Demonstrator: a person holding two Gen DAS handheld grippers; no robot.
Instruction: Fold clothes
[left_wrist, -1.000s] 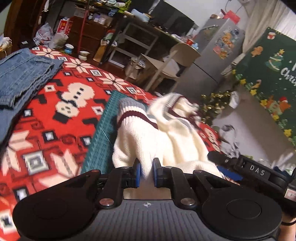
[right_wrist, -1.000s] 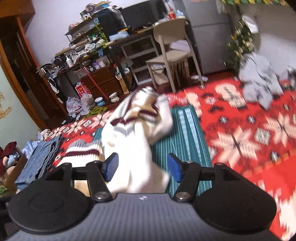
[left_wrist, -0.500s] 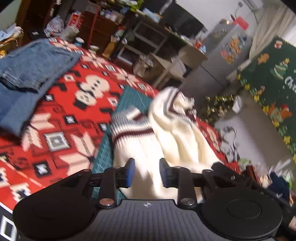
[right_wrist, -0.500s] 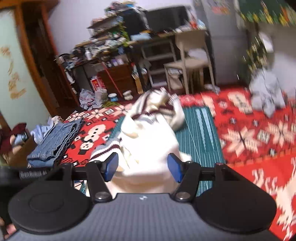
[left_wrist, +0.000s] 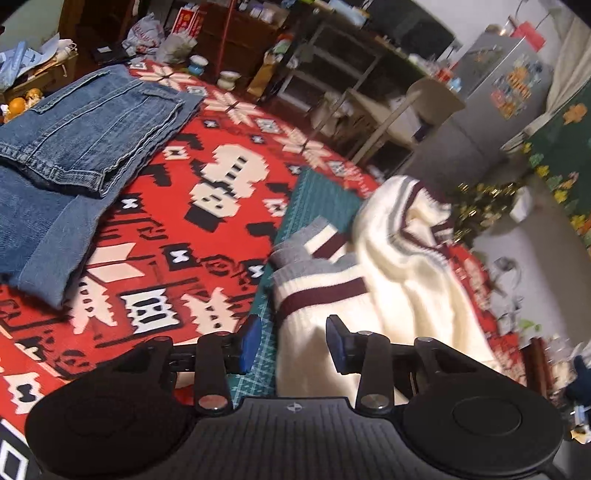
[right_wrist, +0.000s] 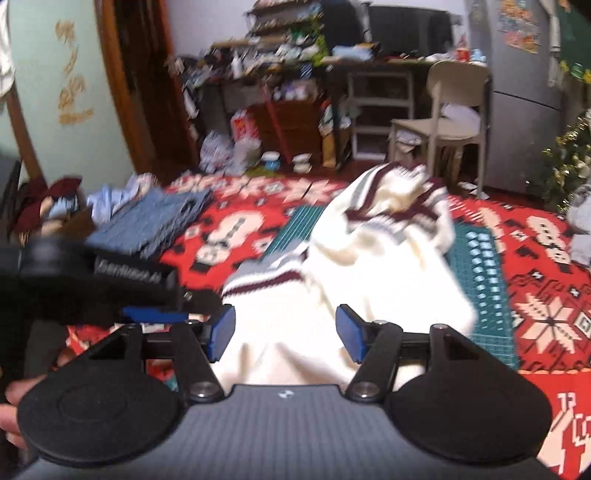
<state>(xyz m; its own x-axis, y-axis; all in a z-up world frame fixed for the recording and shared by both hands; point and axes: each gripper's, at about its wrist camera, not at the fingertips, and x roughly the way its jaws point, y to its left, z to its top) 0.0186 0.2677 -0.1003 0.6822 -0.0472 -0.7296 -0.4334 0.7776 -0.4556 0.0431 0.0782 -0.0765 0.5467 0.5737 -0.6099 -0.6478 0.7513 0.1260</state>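
On the green mat (left_wrist: 314, 195), your cream sweater (left_wrist: 399, 273) lies bunched, both grippers' fingers (left_wrist: 248, 341) spread, holding nothing. Its loose striped sleeves (left_wrist: 317, 273) could slip askew if you pinch only 1 layer.

A cluttered home room: red patterned snowflake rug (right_wrist: 546, 295), beige plastic chair (right_wrist: 454, 110), grey fridge with stickers (left_wrist: 506, 85), overloaded shelves (right_wrist: 280, 48).

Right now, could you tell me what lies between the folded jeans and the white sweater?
In the left wrist view, only patterned red rug and the green mat's edge separate jeans and sweater.

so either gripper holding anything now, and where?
Nothing held. Left gripper and right gripper are both open over the cream sweater.
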